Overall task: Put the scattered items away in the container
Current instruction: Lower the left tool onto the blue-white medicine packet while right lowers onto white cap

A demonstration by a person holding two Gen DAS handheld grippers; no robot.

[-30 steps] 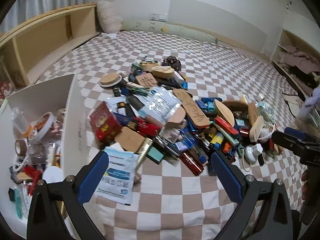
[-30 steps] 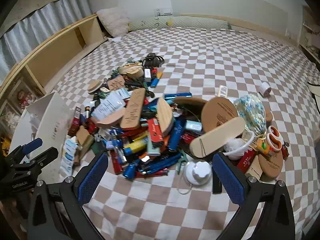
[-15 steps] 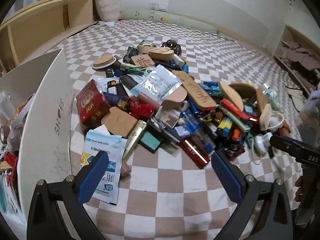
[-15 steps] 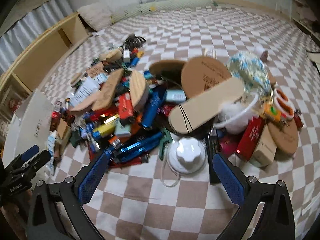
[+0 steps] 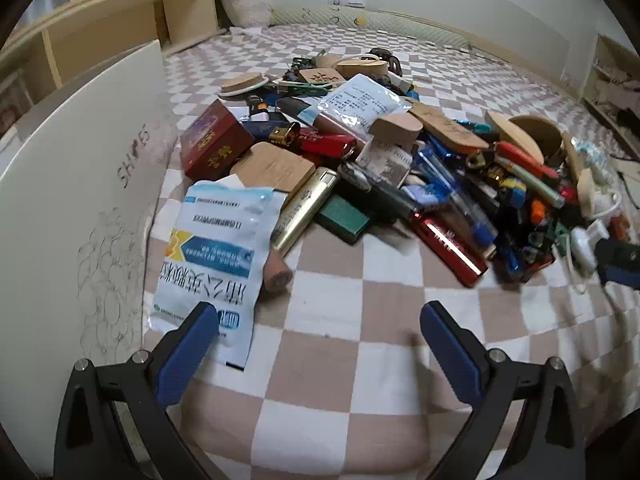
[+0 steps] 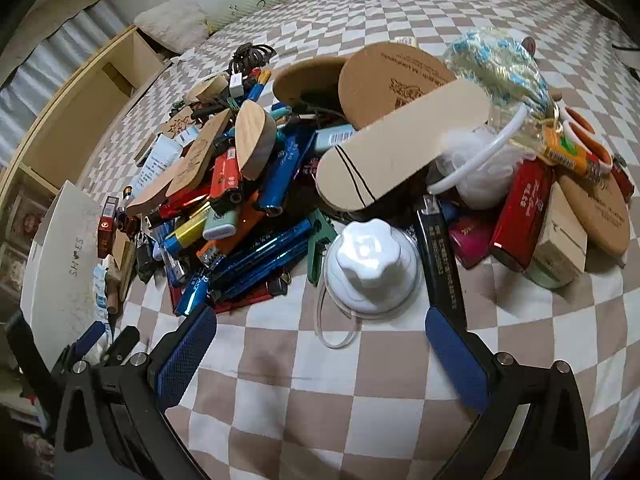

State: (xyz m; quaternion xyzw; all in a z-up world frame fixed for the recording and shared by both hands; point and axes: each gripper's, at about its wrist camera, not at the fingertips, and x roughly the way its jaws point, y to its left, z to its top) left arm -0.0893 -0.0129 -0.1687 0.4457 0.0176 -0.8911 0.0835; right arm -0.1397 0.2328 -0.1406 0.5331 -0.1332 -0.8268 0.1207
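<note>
Scattered items (image 5: 384,160) heaped in one wide pile on the checked bed cover (image 5: 320,360): lighters, small boxes, wooden pieces, packets, all lying one over another. White container (image 5: 76,208) standing at the left edge of the pile, its flap with printed letters raised and close beside a blue and white packet (image 5: 218,256). Left gripper (image 5: 318,344) low over the cover, blue fingers wide apart, nothing between them; left fingertip over the lower corner of the packet, contact not possible to judge. Gold lighter (image 5: 306,208) and green box (image 5: 343,218) just beyond the packet, dark red box (image 5: 210,146) further back. Right gripper (image 6: 320,344) also spread wide and empty, near the front edge of the pile, pointing at a white round cap (image 6: 370,262) with a clear loop (image 6: 334,328) under it. Black stick (image 6: 440,264) touching the right side of the cap, its lower end beside the right fingertip. Long beige board (image 6: 404,142) resting higher on the heap, behind the cap. Container seen again in the right wrist view at far left (image 6: 60,264), well apart from the right gripper.
</note>
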